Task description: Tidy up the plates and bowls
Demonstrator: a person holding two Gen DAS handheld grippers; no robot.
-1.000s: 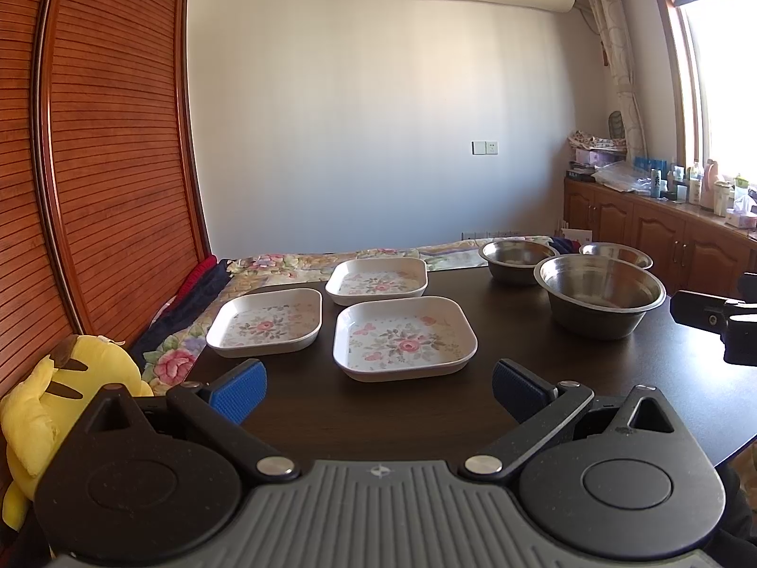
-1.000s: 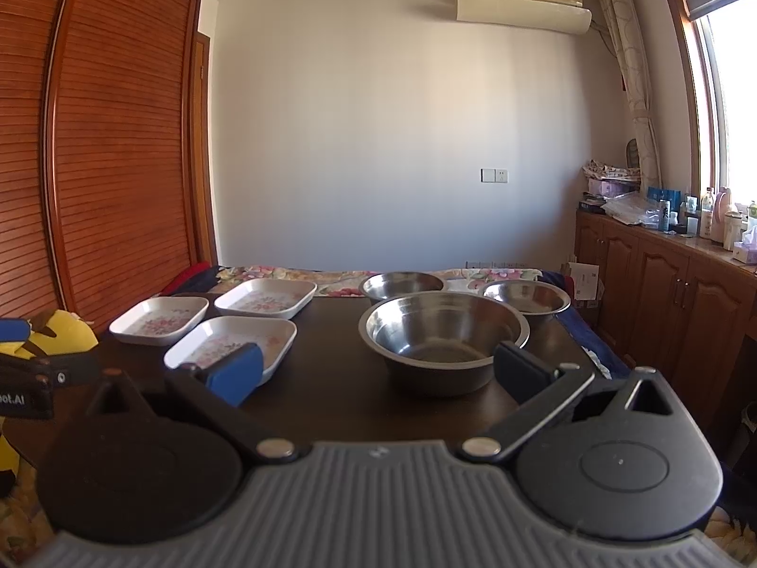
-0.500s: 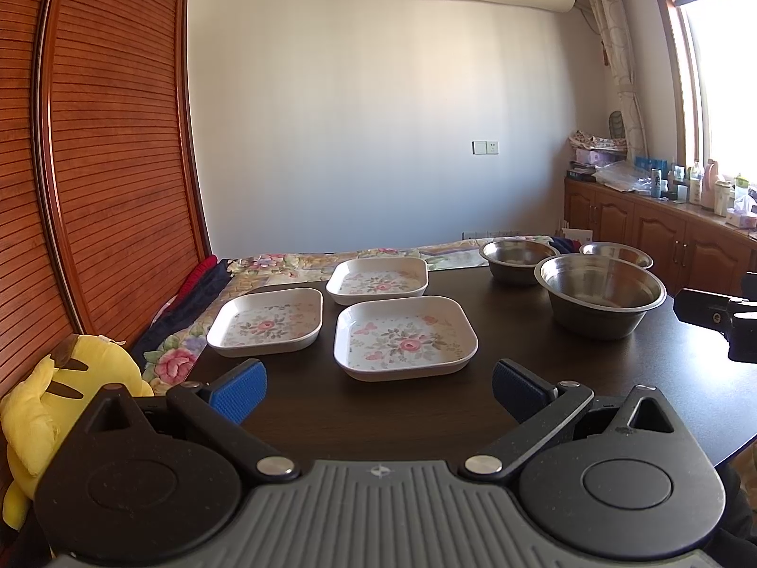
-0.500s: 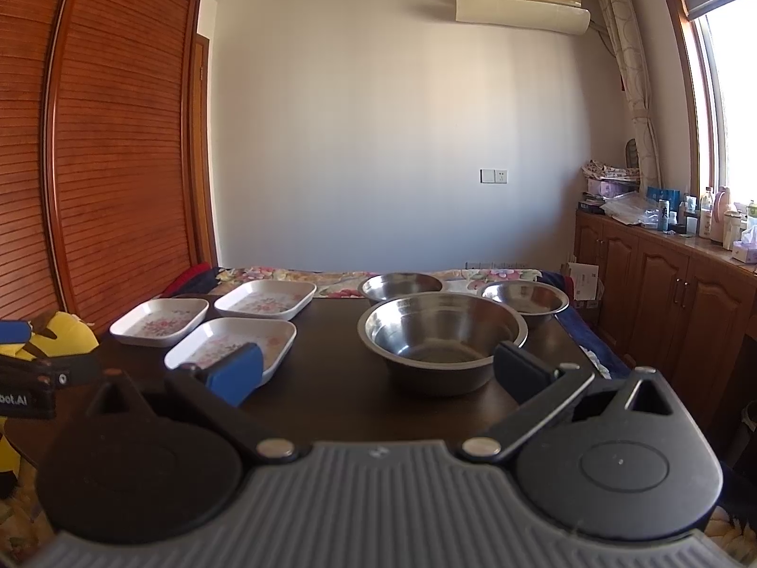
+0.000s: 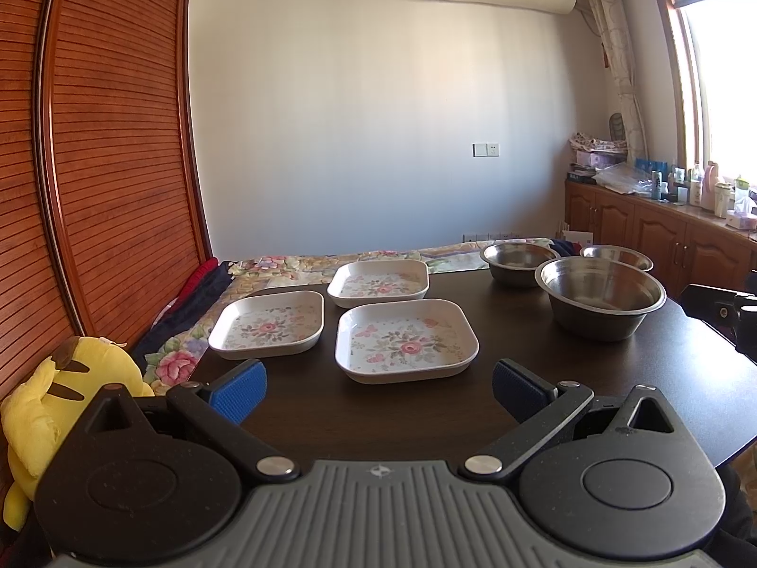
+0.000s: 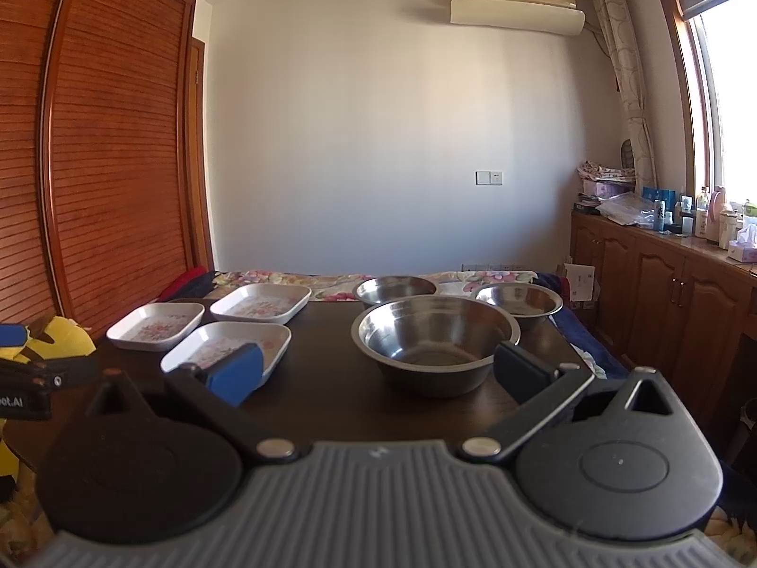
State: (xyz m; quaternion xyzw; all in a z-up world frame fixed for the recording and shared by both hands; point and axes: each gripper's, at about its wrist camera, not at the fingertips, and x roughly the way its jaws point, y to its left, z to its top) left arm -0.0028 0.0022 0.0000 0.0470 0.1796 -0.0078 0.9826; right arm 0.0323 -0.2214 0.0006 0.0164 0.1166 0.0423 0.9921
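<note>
Three white square plates with flower prints lie on the dark table (image 5: 331, 407): the nearest plate (image 5: 406, 338), a left plate (image 5: 268, 324) and a far plate (image 5: 380, 282). Three steel bowls stand to their right: a large bowl (image 5: 601, 296) in front, two smaller bowls (image 5: 518, 262) (image 5: 617, 257) behind. My left gripper (image 5: 376, 386) is open and empty, just short of the nearest plate. My right gripper (image 6: 376, 369) is open and empty in front of the large bowl (image 6: 435, 341); the plates (image 6: 227, 348) lie to its left.
A yellow plush toy (image 5: 52, 407) sits off the table's left edge beside a slatted wooden wardrobe (image 5: 109, 151). A floral cloth (image 5: 293, 265) lies behind the table. Wooden cabinets (image 6: 672, 284) with bottles run along the right wall. The right gripper's body (image 5: 724, 312) shows at the right edge.
Both grippers have crept slightly forward towards the table. Nothing on the table has moved.
</note>
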